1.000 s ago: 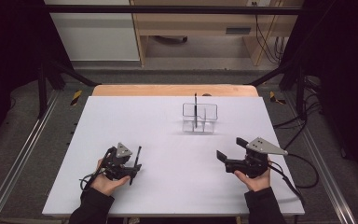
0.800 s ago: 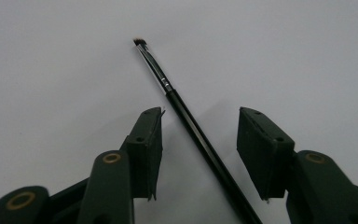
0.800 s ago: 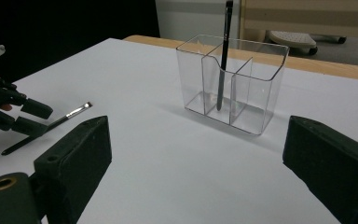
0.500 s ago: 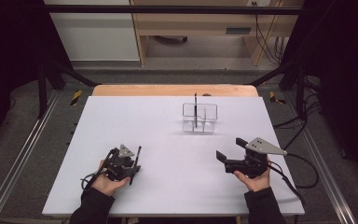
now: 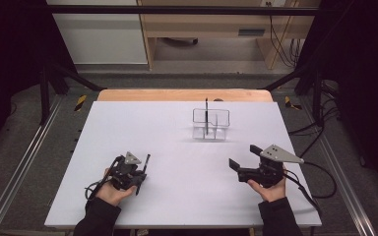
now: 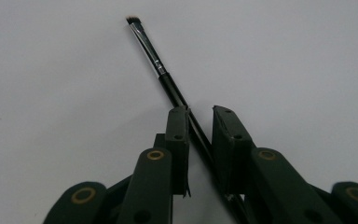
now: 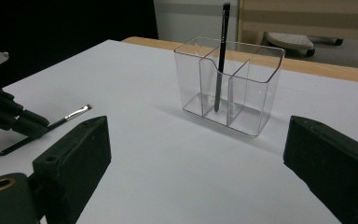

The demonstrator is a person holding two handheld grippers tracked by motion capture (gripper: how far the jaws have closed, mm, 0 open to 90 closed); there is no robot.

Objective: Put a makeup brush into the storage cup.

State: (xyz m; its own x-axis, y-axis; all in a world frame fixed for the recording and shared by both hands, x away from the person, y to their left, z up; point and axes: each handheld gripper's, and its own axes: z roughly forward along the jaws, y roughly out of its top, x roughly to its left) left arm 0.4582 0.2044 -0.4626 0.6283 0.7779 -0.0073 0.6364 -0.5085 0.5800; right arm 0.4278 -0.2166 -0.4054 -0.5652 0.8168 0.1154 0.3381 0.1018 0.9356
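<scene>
Wooden desk beyond white table; black cables hanging at its right; grey floor around.

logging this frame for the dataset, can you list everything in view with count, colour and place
table: 1, white top with a wooden far edge, centre
organiser: 1, clear plastic, divided into compartments, far middle of the table
tall brush: 1, black, standing upright in the organiser
small brush: 1, black handle, silver ferrule, dark bristles, near left, between the left gripper's jaws
left gripper: 1, black, near left, shut on the small brush
right gripper: 1, black with grey plate, near right, open, holding nothing
hands: 2, dark sleeves, bottom edge
</scene>
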